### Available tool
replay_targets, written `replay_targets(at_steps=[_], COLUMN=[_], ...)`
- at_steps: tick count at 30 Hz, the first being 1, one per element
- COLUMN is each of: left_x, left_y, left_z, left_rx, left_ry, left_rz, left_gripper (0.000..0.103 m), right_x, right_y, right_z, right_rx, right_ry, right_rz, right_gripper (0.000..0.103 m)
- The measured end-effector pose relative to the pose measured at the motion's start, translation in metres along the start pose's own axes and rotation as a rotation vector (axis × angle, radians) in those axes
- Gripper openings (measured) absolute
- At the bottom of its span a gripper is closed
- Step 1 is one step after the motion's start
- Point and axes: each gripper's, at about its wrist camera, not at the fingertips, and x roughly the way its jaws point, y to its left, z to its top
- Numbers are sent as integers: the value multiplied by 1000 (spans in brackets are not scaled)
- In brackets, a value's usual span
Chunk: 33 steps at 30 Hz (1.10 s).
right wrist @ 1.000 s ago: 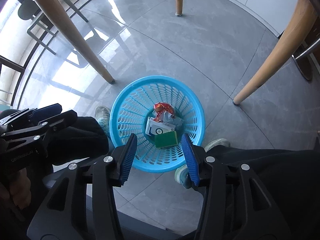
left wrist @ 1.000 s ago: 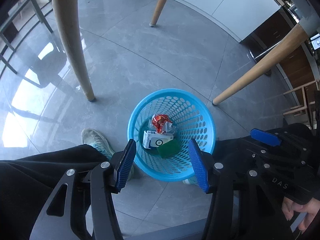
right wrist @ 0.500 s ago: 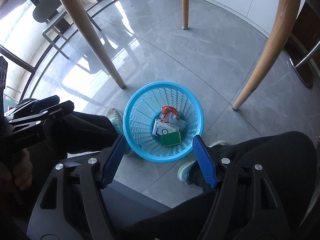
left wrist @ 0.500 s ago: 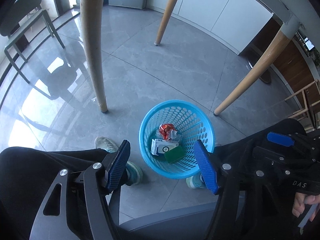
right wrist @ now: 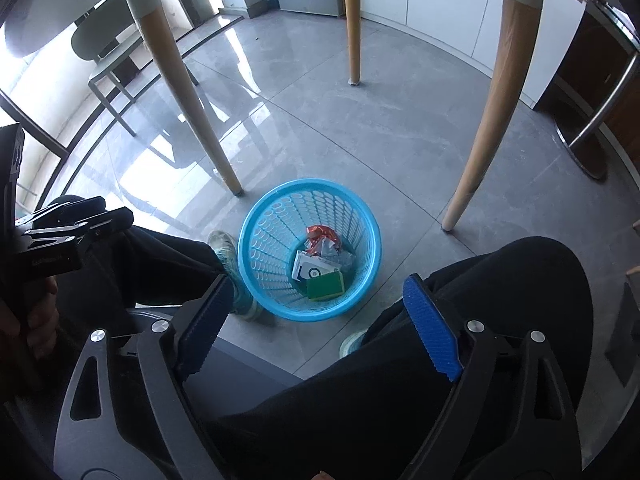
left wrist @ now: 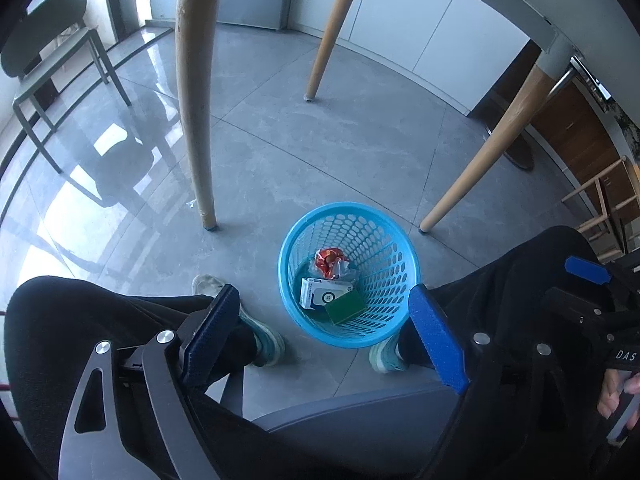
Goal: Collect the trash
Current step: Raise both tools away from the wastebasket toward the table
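Left tool (left wrist: 324,336): jaws wide apart, just been opening, nothing between the blue pads; pointed steeply down at the floor from above the knees
Right tool (right wrist: 316,328): likewise spread wide, just been opening, empty; seen also from the left wrist view at the far right, gripped by a hand (left wrist: 618,396)
Trash: lying at the bottom of the blue basket (left wrist: 400,240), well below both tools and touched by neither
Basket contents: red crumpled wrapper (left wrist: 329,261) at the far side, white carton (left wrist: 322,295) in the middle, green sponge-like block (left wrist: 346,307) nearest, overlapping the carton's edge; some clear crinkled film beside the wrapper
Basket placement: upright on the grey tiled floor (left wrist: 320,152), between the two sneakers (left wrist: 260,334) of the seated person, likely parked there so that drops from either tool fall straight in
Surroundings: wooden legs (left wrist: 196,120) of the tabletop standing around the basket, a grey chair (left wrist: 52,52) off by the window; no loose trash visible on the floor in either view
Task stage, as a judgement: items in view already binned; both tools free and open, so ready for another pick if more litter lies on the tabletop, out of sight above
Risk: little here; basket mesh wide enough for small scraps to slip through
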Motion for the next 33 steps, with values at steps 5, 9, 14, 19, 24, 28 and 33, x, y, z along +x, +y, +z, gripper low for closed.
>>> replay_targets(at_steps=[5, 9, 14, 19, 24, 28, 33], left_x=[-31, -59, -88, -126, -171, -193, -207], left_y=[-6, -11, -16, -21, -17, -16, -17], left_z=[-4, -3, -3, 4, 17, 27, 45], left_rx=[82, 119, 129, 162, 152, 159, 152], left_ry=[-64, -111, -158, -254, -360, -421, -470], left_rz=[26, 12, -1, 4, 7, 25, 38], left_gripper=[93, 97, 97, 97, 97, 97, 97], right_x=[-23, -40, -65, -105, -151, -180, -199], right_y=[-1, 0, 5, 8, 9, 11, 9], right_z=[-10, -15, -19, -15, -6, 2, 14], right_rx=[-15, -25, -37, -60, -79, -89, -89], right_ry=[-42, -71, -119, -207, -308, -375, -434], right_rz=[-12, -8, 9, 37, 62, 77, 73], right_gripper=[91, 94, 94, 94, 94, 94, 94])
